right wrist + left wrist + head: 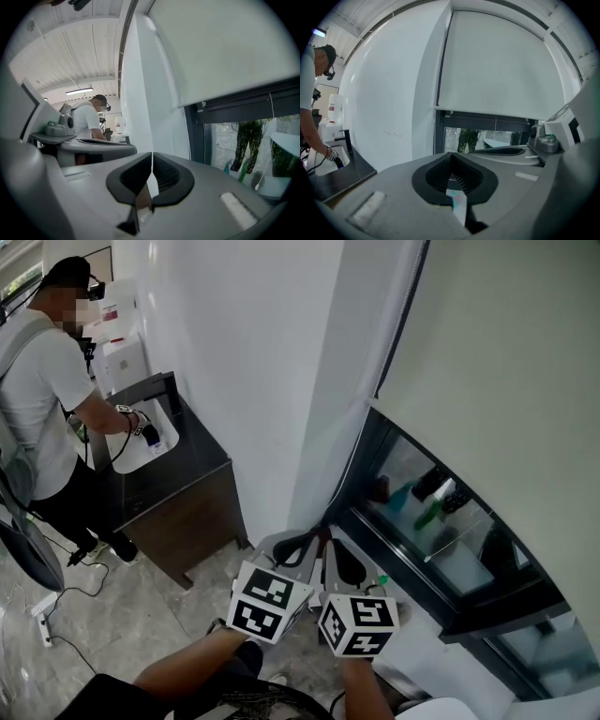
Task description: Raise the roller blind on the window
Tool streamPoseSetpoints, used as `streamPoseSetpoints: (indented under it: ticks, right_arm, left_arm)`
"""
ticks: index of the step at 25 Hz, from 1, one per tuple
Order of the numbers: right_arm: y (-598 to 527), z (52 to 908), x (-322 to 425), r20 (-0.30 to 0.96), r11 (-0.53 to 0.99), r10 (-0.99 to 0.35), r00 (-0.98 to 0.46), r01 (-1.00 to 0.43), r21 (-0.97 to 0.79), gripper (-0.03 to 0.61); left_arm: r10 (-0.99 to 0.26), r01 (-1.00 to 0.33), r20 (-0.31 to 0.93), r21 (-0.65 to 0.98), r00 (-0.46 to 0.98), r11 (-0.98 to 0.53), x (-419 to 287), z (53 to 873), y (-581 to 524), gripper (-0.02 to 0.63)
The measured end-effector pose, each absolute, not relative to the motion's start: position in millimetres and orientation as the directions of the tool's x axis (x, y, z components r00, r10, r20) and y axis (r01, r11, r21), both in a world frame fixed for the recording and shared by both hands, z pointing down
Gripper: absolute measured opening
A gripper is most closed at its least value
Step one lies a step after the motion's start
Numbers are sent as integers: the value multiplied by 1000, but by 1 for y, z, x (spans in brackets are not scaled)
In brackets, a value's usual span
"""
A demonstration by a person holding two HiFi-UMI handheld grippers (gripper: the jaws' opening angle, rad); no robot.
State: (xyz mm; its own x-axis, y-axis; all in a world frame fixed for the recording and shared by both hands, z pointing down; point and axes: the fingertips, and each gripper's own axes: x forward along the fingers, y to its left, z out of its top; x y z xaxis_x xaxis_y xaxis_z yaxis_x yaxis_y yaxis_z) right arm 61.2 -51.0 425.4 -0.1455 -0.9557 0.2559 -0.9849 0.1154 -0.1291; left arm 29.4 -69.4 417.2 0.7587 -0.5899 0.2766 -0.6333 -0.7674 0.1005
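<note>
The roller blind is covering most of the window, leaving a strip of glass bare along the bottom. The left gripper and right gripper are facing it, pinched together and empty. One should be opening before closing squarely on the thin pull cord.

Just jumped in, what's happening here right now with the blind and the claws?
A person faces the window with a claw in each hand. The left claw and the right claw are both shut and empty, side by side, touching nothing. The roller blind hangs most of the way down, leaving only the window's bottom strip uncovered. Off to the left, another person stands at a sink.
</note>
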Motion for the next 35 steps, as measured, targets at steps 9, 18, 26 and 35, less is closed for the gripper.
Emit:
streamPoseSetpoints:
  ticks: [9, 18, 26, 35]
  right_arm:
    - [-132, 399, 78, 179, 171, -964, -196, -974, -146, -2]
    - [-190, 356, 90, 106, 246, -962, -250, -968, -47, 3]
    - [-243, 318, 117, 79, 314, -947, -312, -949, 7, 77]
    - [-276, 301, 120, 72, 481, -873, -483, -876, -35, 86]
  left_arm:
    - [-538, -563, 184, 139, 823, -814, 43, 389, -148, -3]
    - [-452, -469, 146, 125, 880, -874, 53, 367, -188, 0]
    - [-431, -444, 120, 116, 894, -888, 63, 358, -202, 1]
    - [-478, -482, 66, 150, 876, -863, 65, 336, -204, 2]
